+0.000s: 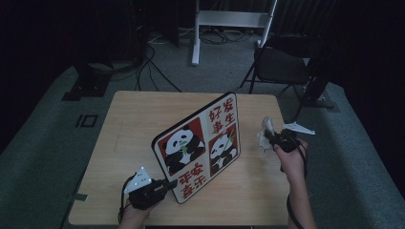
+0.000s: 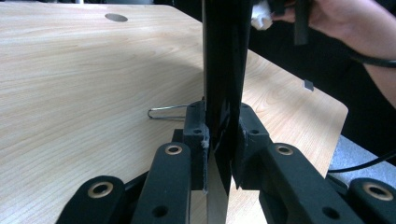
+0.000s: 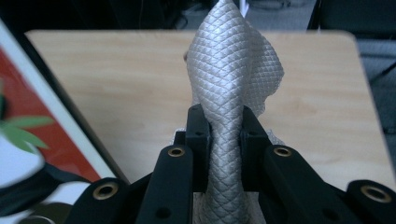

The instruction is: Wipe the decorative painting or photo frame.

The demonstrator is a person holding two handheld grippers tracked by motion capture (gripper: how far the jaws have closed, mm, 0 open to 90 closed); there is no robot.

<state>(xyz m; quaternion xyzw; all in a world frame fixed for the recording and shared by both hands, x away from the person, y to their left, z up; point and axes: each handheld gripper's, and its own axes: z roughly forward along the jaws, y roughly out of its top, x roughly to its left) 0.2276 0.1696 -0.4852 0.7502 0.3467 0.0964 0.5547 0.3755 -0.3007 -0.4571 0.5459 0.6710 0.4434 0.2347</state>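
Where the counter (image 1: 129, 114) ends at the bottom left of the high view, the left tongs (image 1: 168, 184) are clamped on the lower edge of a panda board (image 1: 198, 145). That board is held up on its edge, tilted, in the middle of the frame. Farther up, at the right, a crumpled white cloth (image 1: 265, 132) is pinched by the right tongs (image 1: 273, 139) and kept above the counter.

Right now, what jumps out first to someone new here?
The panda board, red and white with Chinese characters, stands tilted up at mid-table, its lower corner clamped by the left gripper. At the table's right edge, the right gripper pinches a bunched quilted white cloth.
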